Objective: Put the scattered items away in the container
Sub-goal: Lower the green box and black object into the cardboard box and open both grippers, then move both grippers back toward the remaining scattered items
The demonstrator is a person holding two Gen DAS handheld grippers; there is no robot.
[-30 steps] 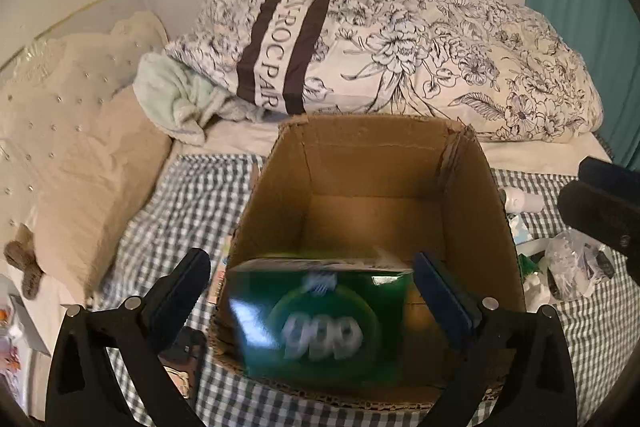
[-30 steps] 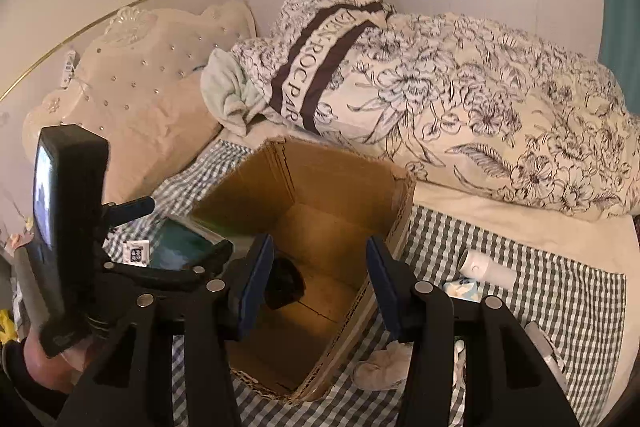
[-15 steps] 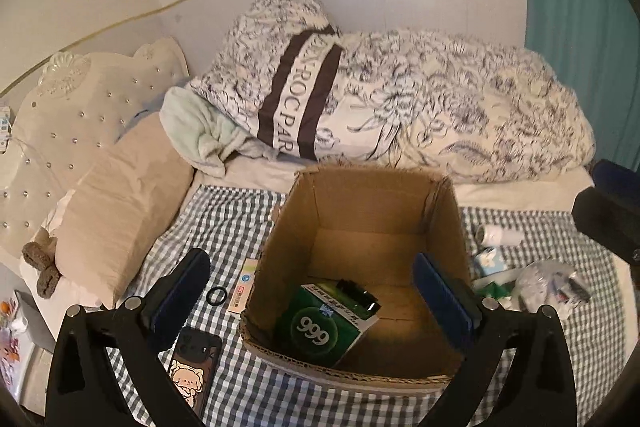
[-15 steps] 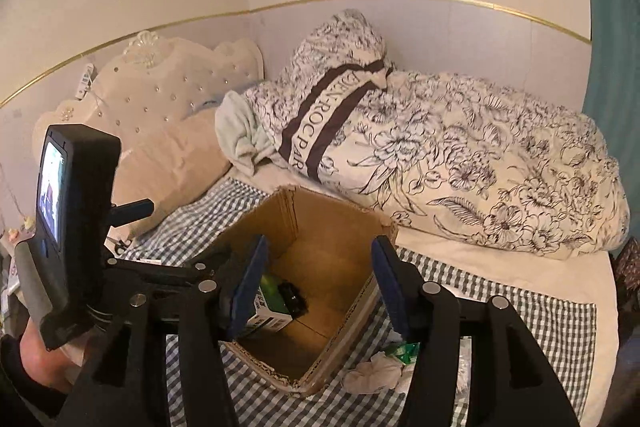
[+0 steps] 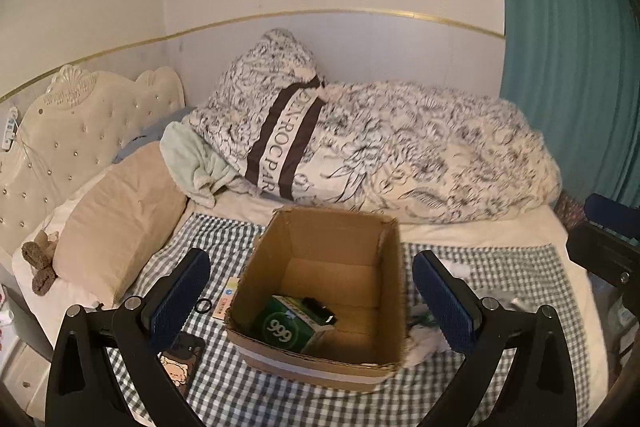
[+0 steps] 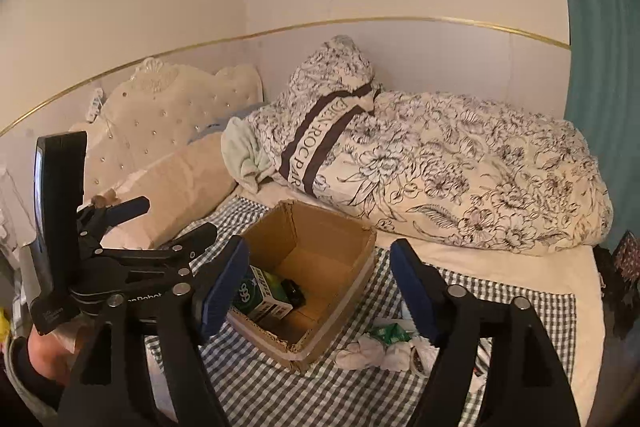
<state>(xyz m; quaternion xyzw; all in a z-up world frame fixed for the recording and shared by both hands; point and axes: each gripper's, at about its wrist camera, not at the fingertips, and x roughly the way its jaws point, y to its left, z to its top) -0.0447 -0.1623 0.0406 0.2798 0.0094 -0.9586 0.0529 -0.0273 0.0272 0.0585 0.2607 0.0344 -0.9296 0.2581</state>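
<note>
The open cardboard box (image 5: 320, 239) stands on the checked blanket. Inside it lie a green box marked 999 (image 5: 288, 327) and a small black item (image 5: 318, 309). My left gripper (image 5: 312, 301) hangs open above the box's near side, nothing between its pads. In the right wrist view the same cardboard box (image 6: 320, 231) holds the green box (image 6: 256, 295). My right gripper (image 6: 320, 291) is above and apart from it, jaws opening and empty. A phone in a cartoon case (image 5: 180, 367), a black ring (image 5: 203, 305) and a small card (image 5: 226, 303) lie left of the box.
White cloth pieces (image 6: 376, 351) and a green packet (image 6: 390, 333) lie right of the box. A flowered duvet (image 5: 400, 155) is heaped behind it, a beige pillow (image 5: 116, 223) at the left, a teal curtain (image 5: 560, 67) at the right. A hand (image 6: 44, 355) holds the left gripper's handle.
The green box left my left gripper and now lies inside the cardboard box. Both grippers have risen and drawn back from the box. The right jaws have spread wider.
</note>
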